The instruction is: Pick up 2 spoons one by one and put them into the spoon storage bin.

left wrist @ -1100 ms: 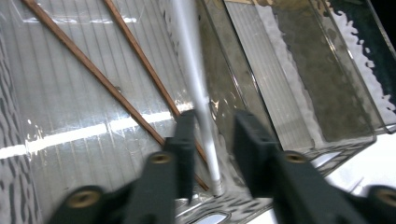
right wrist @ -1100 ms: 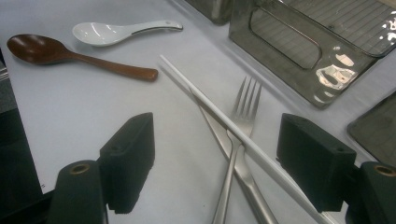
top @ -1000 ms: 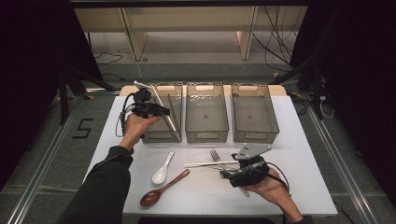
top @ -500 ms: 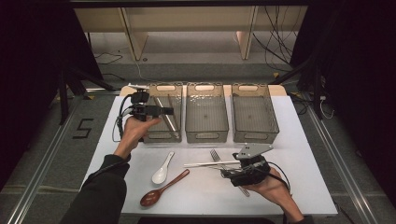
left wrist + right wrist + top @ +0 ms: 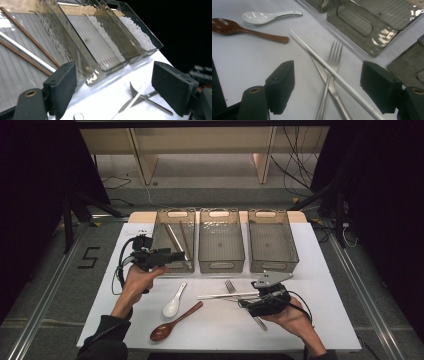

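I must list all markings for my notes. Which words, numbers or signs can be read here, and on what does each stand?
"5": a large dark figure on the grey floor, left of the white table.
No other text can be read on the three smoky clear plastic bins or the cutlery.

Bench: white top, pale wood strip at far edge. Floor: grey carpet, metal rails both sides, black "5" mark at left. Wooden shelf unit behind; cables trailing. Black curtains L & R. Light from overhead.
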`<move>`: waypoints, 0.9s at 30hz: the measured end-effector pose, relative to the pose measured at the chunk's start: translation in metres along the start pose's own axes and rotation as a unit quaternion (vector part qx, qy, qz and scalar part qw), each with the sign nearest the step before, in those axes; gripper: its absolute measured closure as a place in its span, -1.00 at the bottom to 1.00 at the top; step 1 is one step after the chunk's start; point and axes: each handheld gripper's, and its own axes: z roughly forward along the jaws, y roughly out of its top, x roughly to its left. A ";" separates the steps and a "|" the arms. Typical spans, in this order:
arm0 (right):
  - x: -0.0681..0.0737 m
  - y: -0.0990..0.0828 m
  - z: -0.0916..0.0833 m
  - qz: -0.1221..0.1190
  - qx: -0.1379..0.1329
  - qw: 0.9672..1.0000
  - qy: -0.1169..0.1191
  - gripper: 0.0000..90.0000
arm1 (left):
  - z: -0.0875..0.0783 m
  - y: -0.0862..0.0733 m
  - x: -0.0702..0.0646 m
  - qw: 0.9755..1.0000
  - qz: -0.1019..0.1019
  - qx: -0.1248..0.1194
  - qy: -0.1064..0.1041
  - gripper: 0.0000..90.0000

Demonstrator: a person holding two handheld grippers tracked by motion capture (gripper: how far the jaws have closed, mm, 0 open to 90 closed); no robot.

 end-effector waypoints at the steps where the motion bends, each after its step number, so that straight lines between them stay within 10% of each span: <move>1: -0.001 0.000 0.000 0.000 0.001 1.000 -0.003 -0.37 | -0.002 -0.004 0.000 1.000 0.001 -0.001 -0.003 -0.57; 27: -0.040 0.009 0.039 -0.028 0.120 0.992 -0.006 -0.17 | -0.024 -0.060 -0.028 0.996 0.072 -0.043 -0.024 -0.58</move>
